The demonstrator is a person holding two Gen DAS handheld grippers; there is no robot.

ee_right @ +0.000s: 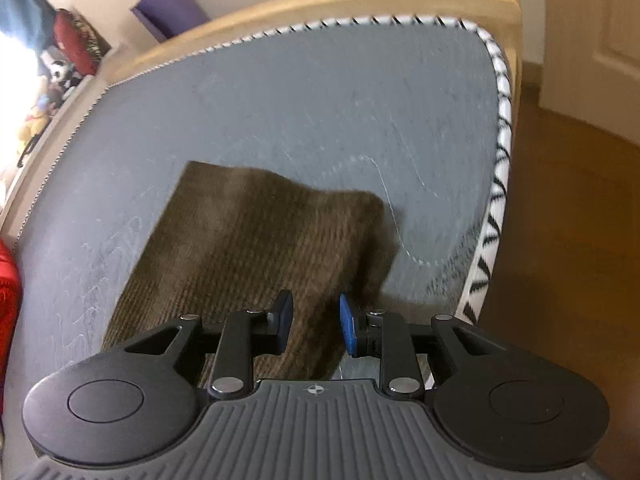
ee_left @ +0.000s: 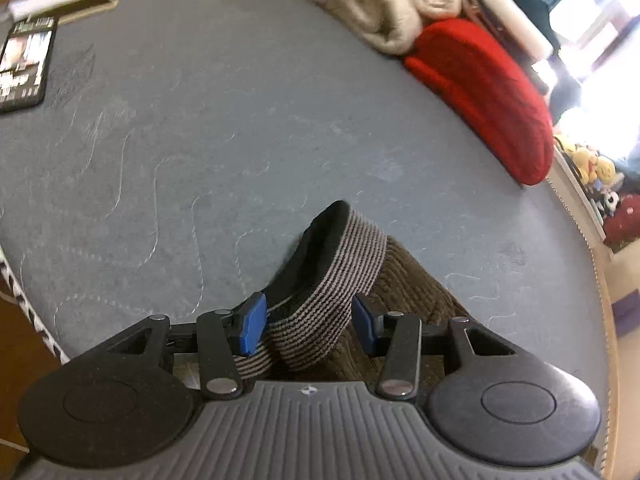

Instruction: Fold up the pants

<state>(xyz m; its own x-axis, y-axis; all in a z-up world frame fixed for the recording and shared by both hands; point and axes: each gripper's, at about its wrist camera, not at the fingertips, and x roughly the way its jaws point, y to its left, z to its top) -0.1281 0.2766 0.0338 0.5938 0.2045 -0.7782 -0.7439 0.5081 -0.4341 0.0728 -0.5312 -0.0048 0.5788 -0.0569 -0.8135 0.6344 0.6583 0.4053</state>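
The left tool [ee_left: 310, 322] stands with its blue pads [ee_left: 253, 324] moderately apart, and the striped elastic waistband [ee_left: 344, 268] of the brown corduroy pants [ee_left: 412, 284] runs up between them. The left pad lies against the band; the right pad shows a sliver of space beside the fabric, so I cannot tell whether the cloth is truly pinched. The waistband arches up off the mattress [ee_left: 240, 120], its dark lining showing at the top of the loop. Beyond it, the grey-blue quilted mattress lies bare over a wide stretch toward the far edge. Along the far right rim sit a red cushion [ee_left: 492, 96] and a folded beige blanket [ee_left: 380, 4]; a dark case [ee_left: 24, 64] lies near the far left corner.

The right tool [ee_right: 313, 326] has its pads narrowly apart, not pressing on anything; the pants [ee_right: 256, 248] lie flat on the mattress [ee_right: 320, 100] under and between them. In this view the brown cloth stretches away from the tool to a straight hem edge, its right corner slightly lifted and blurred. Bare mattress surrounds the hem on the far side and to the left. To the right, the pants lie near the mattress's zebra-patterned edge [ee_right: 498, 200], past which the brown floor [ee_right: 568, 240] drops away.
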